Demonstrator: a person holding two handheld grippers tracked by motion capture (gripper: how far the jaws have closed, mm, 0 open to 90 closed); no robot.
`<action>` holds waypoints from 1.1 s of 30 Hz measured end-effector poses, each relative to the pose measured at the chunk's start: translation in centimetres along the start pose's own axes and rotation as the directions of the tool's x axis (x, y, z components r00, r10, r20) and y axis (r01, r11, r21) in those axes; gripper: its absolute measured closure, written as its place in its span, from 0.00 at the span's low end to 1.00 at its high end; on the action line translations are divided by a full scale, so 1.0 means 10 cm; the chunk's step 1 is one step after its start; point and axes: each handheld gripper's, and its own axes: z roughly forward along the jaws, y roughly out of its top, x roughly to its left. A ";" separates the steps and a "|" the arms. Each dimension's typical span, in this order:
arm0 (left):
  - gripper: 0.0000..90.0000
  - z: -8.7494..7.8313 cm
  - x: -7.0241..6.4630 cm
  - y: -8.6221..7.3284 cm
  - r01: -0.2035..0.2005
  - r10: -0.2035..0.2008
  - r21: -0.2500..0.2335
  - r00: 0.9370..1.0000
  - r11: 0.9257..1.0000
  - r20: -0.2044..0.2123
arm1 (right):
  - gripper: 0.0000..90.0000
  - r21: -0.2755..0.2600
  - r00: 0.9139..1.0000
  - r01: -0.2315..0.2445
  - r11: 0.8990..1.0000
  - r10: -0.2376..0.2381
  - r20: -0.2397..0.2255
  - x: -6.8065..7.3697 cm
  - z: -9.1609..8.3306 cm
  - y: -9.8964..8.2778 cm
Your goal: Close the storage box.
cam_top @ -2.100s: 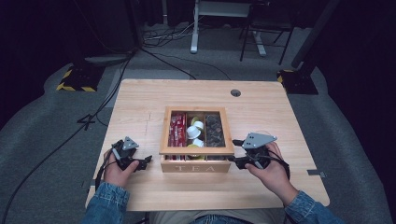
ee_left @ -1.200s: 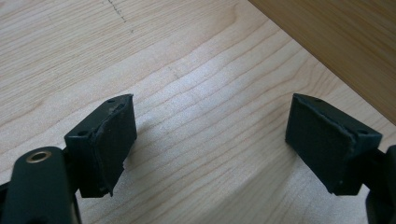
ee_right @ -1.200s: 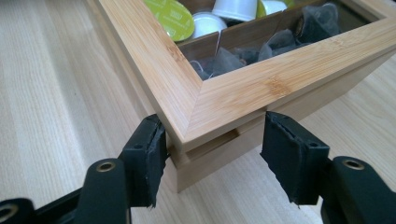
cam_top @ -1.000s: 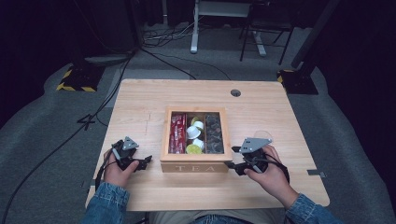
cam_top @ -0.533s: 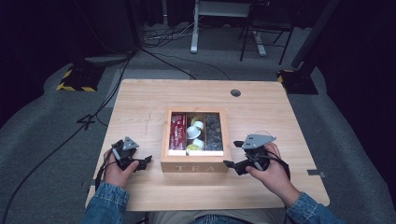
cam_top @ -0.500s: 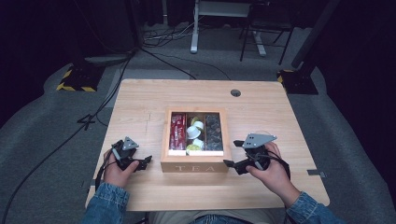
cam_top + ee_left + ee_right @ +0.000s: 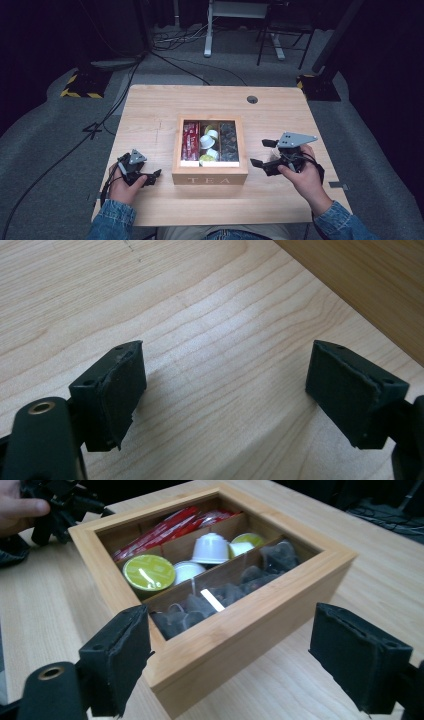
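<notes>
A wooden tea box [image 7: 210,174] with a windowed lid lying flat sits mid-table. Through the window I see red sachets [image 7: 190,142], white and green capsules [image 7: 207,145] and dark tea bags [image 7: 229,145]. My right gripper [image 7: 260,153] hovers off the box's right side; its jaws have just been opening and stand open with nothing gripped. Its own view looks down on the box [image 7: 280,605] past the gripper [image 7: 230,650]. My left gripper [image 7: 152,176] rests open on the table left of the box, jaws wide over bare wood [image 7: 225,390].
The table [image 7: 150,115] has a cable hole [image 7: 252,99] near its far edge. Beyond it stand desk legs [image 7: 207,30] and a chair [image 7: 280,35]. Cables and a yellow-black block [image 7: 82,85] lie on the floor at left.
The box's lid, a little raised two seconds ago, lies flat. My right gripper has widened its jaws and lifted away from the box's right front corner. The left hand has stayed put.
</notes>
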 end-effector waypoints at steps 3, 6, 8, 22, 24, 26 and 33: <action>0.19 0.00 0.00 0.00 -0.002 0.002 0.001 1.000 1.000 0.002 | 0.18 -0.005 1.000 -0.001 1.000 0.001 0.022 -0.07 -0.09 -0.01; 0.19 0.00 0.01 0.00 -0.004 0.004 0.001 1.000 1.000 0.003 | 0.18 -0.002 0.999 -0.017 1.000 0.017 0.047 -0.16 -0.20 -0.04; 0.18 0.00 0.01 0.00 -0.003 0.003 0.003 1.000 1.000 0.011 | 0.18 0.003 0.997 -0.031 1.000 0.031 0.064 -0.22 -0.26 -0.08; 0.18 0.02 0.06 0.02 -0.006 0.006 0.000 1.000 1.000 0.013 | 0.18 0.041 0.974 -0.149 0.988 0.140 0.176 -0.67 -0.63 -0.41; 0.18 0.02 0.06 0.02 -0.004 0.004 0.000 1.000 1.000 0.012 | 0.18 0.045 0.966 -0.192 0.980 0.181 0.187 -0.74 -0.64 -0.48; 0.18 0.02 0.06 0.02 -0.004 0.004 0.000 1.000 1.000 0.013 | 0.18 0.050 0.962 -0.210 0.976 0.197 0.191 -0.79 -0.65 -0.53; 0.18 0.02 0.06 0.02 -0.004 0.004 0.001 1.000 1.000 0.012 | 0.19 0.115 0.943 -0.209 0.971 0.169 0.286 -0.99 -0.67 -0.75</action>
